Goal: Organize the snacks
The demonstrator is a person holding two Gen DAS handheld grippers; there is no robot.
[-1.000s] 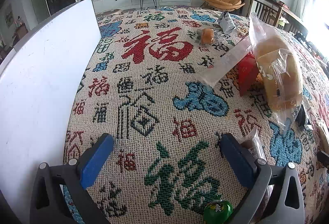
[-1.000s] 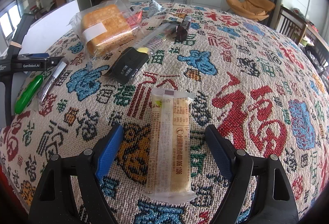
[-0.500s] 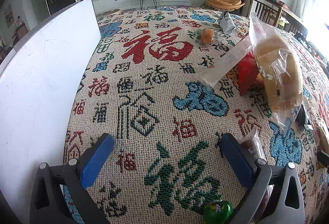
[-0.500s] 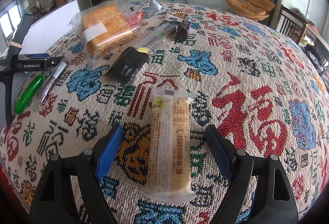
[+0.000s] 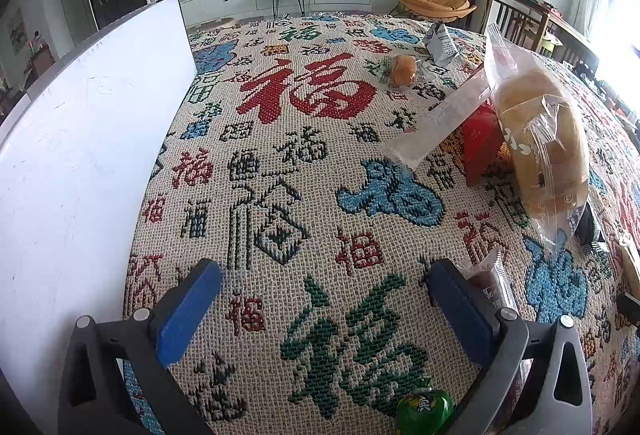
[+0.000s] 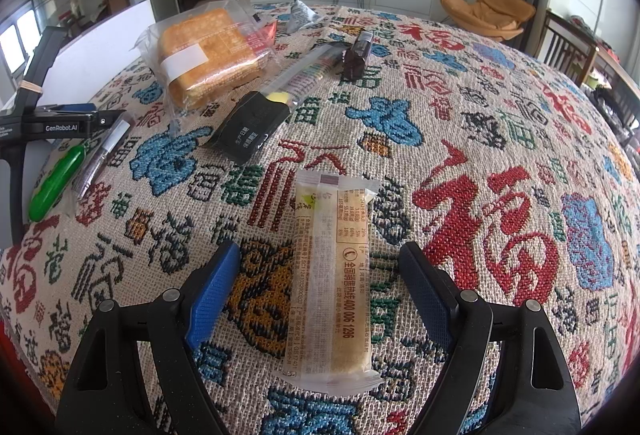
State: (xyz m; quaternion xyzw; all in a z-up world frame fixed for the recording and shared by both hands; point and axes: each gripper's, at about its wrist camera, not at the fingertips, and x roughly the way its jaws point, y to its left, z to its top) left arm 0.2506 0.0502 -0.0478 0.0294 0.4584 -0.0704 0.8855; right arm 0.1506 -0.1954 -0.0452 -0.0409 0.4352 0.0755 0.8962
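My right fingers (image 6: pixel 319 285) stand wide apart and hold nothing; they straddle the long clear-wrapped pale yellow wafer bar (image 6: pixel 332 275) that lies flat on the bench under its woven cloth patterned with red, blue and green characters (image 6: pixel 500 163). Neither pad touches the wrapper. My left fingers (image 5: pixel 322 309) are equally wide and empty, over bare cloth beside the white board (image 5: pixel 80 155).

The biggest risk, as I judge it, is closing too high: the slick film could slip or crumple and the bar would skid on the cloth. Closing too hard could crack the brittle wafer. A smaller risk lies on the left: the small clear packet with a brown filling (image 5: pixel 486 283) and the round green sweet (image 5: pixel 424 409) sit right by my outer pad, so a careless sweep could knock them.

The bar is slim and flat, printed side up, with sealed crimped ends, lying lengthwise between my pads.
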